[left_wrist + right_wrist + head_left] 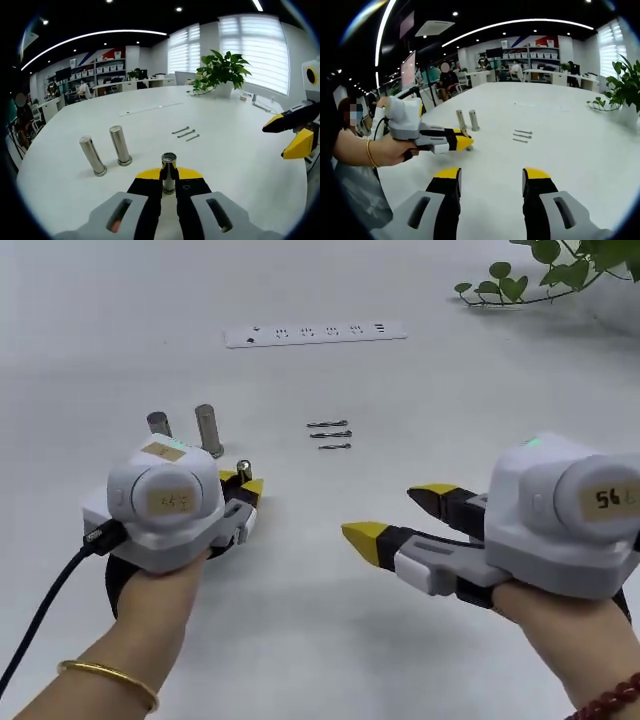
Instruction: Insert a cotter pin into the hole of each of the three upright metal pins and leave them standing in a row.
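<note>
Two upright metal pins [208, 429] [158, 424] stand on the white table behind my left gripper [244, 487]; the left gripper view shows them as pins [120, 145] [92, 155] at centre left. A third metal pin [169, 172] stands upright between my left gripper's [169, 186] yellow tips, which are shut on it; its top [243, 468] shows in the head view. Three cotter pins [330, 435] lie in a small stack mid-table, also seen as cotter pins [185, 133] and cotter pins [522, 135]. My right gripper [397, 512] hovers open at the right, empty, its own view showing the gap [491, 175].
A white power strip [315, 334] lies at the far side of the table. A leafy plant [545, 270] sits at the back right corner. A black cable [45, 615] trails from the left gripper. People sit at desks in the background of the right gripper view.
</note>
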The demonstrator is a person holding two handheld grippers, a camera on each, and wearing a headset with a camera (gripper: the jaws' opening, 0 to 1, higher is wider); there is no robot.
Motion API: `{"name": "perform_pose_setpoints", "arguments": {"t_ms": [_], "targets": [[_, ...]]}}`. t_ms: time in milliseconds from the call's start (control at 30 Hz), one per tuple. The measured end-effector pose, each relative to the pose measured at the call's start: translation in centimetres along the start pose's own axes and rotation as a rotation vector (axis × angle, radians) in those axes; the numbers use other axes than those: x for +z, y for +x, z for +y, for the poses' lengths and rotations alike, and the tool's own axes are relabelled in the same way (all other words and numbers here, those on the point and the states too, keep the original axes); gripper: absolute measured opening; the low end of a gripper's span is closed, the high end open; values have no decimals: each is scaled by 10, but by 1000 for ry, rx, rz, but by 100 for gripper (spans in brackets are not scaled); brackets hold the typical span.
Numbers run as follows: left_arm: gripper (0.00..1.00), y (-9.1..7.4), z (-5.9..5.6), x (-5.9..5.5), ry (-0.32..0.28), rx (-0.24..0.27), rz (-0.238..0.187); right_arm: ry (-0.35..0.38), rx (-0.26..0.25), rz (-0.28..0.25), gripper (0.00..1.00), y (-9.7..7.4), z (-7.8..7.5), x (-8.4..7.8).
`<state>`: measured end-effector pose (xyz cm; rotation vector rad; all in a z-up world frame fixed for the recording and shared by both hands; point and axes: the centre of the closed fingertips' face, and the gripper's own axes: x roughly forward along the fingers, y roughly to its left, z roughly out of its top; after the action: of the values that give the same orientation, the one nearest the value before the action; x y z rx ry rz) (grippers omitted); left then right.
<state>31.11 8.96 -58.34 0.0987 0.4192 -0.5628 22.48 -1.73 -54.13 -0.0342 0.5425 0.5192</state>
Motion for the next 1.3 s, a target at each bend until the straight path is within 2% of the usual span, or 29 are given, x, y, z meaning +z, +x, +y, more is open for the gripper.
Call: {"name": "perform_pose_setpoints", "arguments": {"t_ms": [200,267,333,433,633,733,900,1067,1300], "targets": [[6,0,0,-1,19,-3,6,-15,11,19,43,3,0,0],[9,0,2,-5,27,-2,25,-25,9,24,42,4,-2,2],[12,-2,2,-10,7,-9,50,-32,13,28,42,4,-5,4],[16,-7,3,-11,17,-20,54,-38,25,44,40,5,-7,5],[31,-18,2,-9,20,-38,50,-63,54,76,38,11,-17,10],[36,-25,2,-7,38,-39,52,-96,86,114,36,15,-20,10],[45,-34,-1,-4,53,-47,50,-135,126,143,34,19,-17,19],[57,-41,-5,0,37,-64,41,-181,129,174,33,23,-20,23],[72,-52,-8,5,12,-89,31,-236,188,245,30,31,-23,29]]}}
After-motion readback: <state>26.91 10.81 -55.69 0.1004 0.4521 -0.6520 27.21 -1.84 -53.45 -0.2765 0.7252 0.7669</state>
